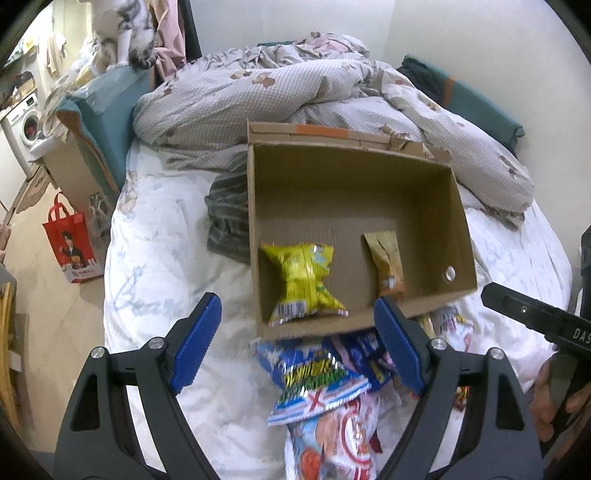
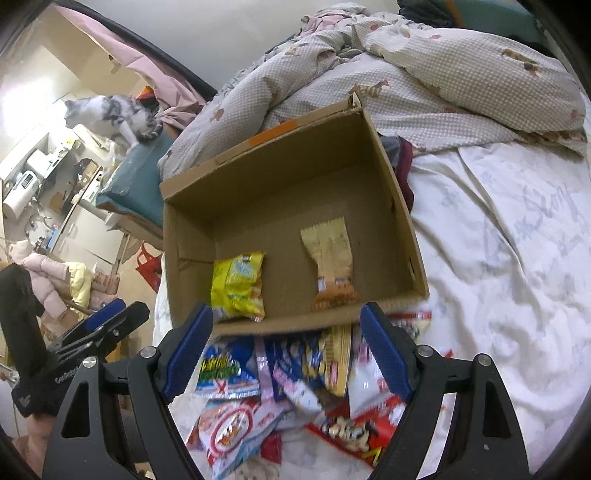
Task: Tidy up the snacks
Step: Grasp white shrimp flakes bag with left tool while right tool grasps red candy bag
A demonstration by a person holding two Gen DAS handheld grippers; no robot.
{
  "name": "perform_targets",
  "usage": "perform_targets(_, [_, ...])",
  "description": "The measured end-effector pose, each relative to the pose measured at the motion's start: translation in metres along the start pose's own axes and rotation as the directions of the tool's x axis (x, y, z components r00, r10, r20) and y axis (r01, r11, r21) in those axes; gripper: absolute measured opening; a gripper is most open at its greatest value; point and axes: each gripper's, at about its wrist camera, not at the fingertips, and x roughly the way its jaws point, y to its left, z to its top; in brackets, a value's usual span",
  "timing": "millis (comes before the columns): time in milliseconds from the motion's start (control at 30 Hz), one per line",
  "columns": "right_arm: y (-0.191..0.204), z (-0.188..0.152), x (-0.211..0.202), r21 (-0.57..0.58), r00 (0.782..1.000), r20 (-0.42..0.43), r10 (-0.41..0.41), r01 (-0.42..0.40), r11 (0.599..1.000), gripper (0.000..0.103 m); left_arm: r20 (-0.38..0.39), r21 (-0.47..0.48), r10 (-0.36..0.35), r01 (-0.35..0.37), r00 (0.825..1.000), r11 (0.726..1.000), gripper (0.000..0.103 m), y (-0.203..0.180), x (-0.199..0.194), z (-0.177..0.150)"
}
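Observation:
An open cardboard box (image 1: 321,181) (image 2: 280,177) lies on the bed. Inside it are a yellow snack bag (image 1: 301,280) (image 2: 238,286) at the left and a tan-orange packet (image 1: 386,264) (image 2: 332,262) at the right. A pile of loose snack packets (image 1: 321,384) (image 2: 291,384) lies on the white sheet just in front of the box. My left gripper (image 1: 299,347) is open and empty above the pile's left part. My right gripper (image 2: 286,349) is open and empty above the pile. The left gripper's fingers (image 2: 107,314) show in the right wrist view.
A rumpled checked duvet (image 1: 295,85) (image 2: 406,62) lies behind the box. A striped grey cloth (image 1: 229,218) lies left of the box. A cat (image 1: 122,33) (image 2: 110,114) sits on a teal cushion. A red bag (image 1: 72,243) stands on the floor at left.

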Motion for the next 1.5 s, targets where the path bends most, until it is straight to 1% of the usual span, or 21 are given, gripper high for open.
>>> perform_targets(100, [0.0, -0.011, -0.005, -0.007, 1.0, -0.013, -0.015, 0.015, 1.0, 0.085, -0.017, 0.006, -0.003, 0.003, 1.0, 1.0, 0.082, 0.001, -0.006, -0.01])
perform_targets(300, [-0.004, -0.032, -0.011, 0.016, 0.999, -0.039, -0.034, 0.034, 0.999, 0.085, -0.085, -0.037, -0.024, 0.021, 0.996, 0.999, 0.082, 0.011, -0.009, -0.031])
perform_targets(433, [-0.005, -0.043, -0.014, 0.022, 0.998, -0.054, -0.043, 0.044, 0.999, 0.085, -0.156, -0.073, -0.029, 0.018, 0.987, 0.997, 0.082, 0.019, -0.003, -0.05])
perform_targets(500, [-0.005, -0.045, -0.013, 0.022, 0.997, -0.062, -0.047, 0.048, 0.999, 0.085, -0.189, -0.091, -0.048, 0.031, 0.981, 0.995, 0.082, 0.02, 0.002, -0.056])
perform_targets(567, [-0.004, -0.046, -0.012, 0.025, 0.997, -0.062, -0.052, 0.053, 0.998, 0.085, -0.242, -0.107, -0.076, 0.052, 0.967, 0.993, 0.082, 0.018, 0.011, -0.065])
perform_targets(667, [-0.005, -0.047, -0.01, 0.035, 0.996, -0.067, -0.059, 0.061, 0.998, 0.085, -0.344, -0.117, -0.115, 0.079, 0.932, 0.99, 0.082, 0.011, 0.03, -0.081])
perform_targets(733, [-0.007, -0.048, -0.01, 0.038, 0.995, -0.072, -0.062, 0.065, 0.997, 0.085, -0.398, -0.116, -0.132, 0.093, 0.908, 0.989, 0.082, 0.003, 0.043, -0.089])
perform_targets(767, [-0.008, -0.048, -0.01, 0.039, 0.995, -0.074, -0.065, 0.068, 0.997, 0.085, -0.42, -0.108, -0.133, 0.096, 0.898, 0.99, 0.082, -0.003, 0.05, -0.093])
perform_targets(833, [-0.011, -0.049, -0.011, 0.044, 0.995, -0.073, -0.073, 0.076, 0.996, 0.085, -0.443, -0.086, -0.12, 0.091, 0.888, 0.992, 0.082, -0.012, 0.061, -0.099])
perform_targets(900, [-0.016, -0.049, -0.014, 0.055, 0.995, -0.068, -0.079, 0.082, 0.995, 0.085, -0.487, -0.05, -0.103, 0.09, 0.867, 0.995, 0.082, -0.024, 0.075, -0.107])
perform_targets(967, [-0.021, -0.049, -0.017, 0.067, 0.994, -0.064, -0.085, 0.089, 0.994, 0.085, -0.515, -0.037, -0.109, 0.105, 0.85, 0.994, 0.082, -0.034, 0.084, -0.112])
perform_targets(1000, [-0.024, -0.05, -0.019, 0.074, 0.994, -0.063, -0.09, 0.094, 0.993, 0.085, -0.525, -0.03, -0.102, 0.101, 0.845, 0.994, 0.082, -0.036, 0.086, -0.114])
perform_targets(1100, [-0.032, -0.05, -0.022, 0.089, 0.993, -0.062, -0.101, 0.107, 0.99, 0.085, -0.514, 0.0, -0.076, 0.089, 0.854, 0.996, 0.082, -0.042, 0.086, -0.117])
perform_targets(1167, [-0.036, -0.05, -0.023, 0.101, 0.992, -0.061, -0.108, 0.114, 0.988, 0.085, -0.513, 0.004, -0.076, 0.091, 0.855, 0.996, 0.079, -0.042, 0.084, -0.118])
perform_targets(1233, [-0.04, -0.05, -0.023, 0.113, 0.992, -0.063, -0.111, 0.117, 0.987, 0.085, -0.511, 0.012, -0.076, 0.095, 0.856, 0.995, 0.062, -0.044, 0.081, -0.119])
perform_targets(1267, [-0.042, -0.049, -0.023, 0.121, 0.992, -0.064, -0.11, 0.117, 0.986, 0.085, -0.507, 0.015, -0.082, 0.104, 0.858, 0.994, 0.06, -0.045, 0.077, -0.118])
perform_targets(1333, [-0.045, -0.048, -0.023, 0.14, 0.992, -0.064, -0.105, 0.114, 0.984, 0.085, -0.5, 0.018, -0.087, 0.111, 0.862, 0.994, 0.049, -0.045, 0.067, -0.117])
perform_targets(1367, [-0.047, -0.048, -0.024, 0.147, 0.993, -0.065, -0.104, 0.112, 0.983, 0.085, -0.492, 0.017, -0.098, 0.122, 0.865, 0.992, 0.048, -0.045, 0.059, -0.115])
perform_targets(1467, [-0.05, -0.047, -0.024, 0.164, 0.993, -0.065, -0.1, 0.11, 0.98, 0.085, -0.478, 0.016, -0.151, 0.18, 0.865, 0.984, 0.046, -0.045, 0.037, -0.113])
perform_targets(1500, [-0.051, -0.047, -0.024, 0.17, 0.993, -0.066, -0.099, 0.109, 0.979, 0.085, -0.464, 0.028, -0.16, 0.195, 0.871, 0.98, 0.046, -0.047, 0.027, -0.111])
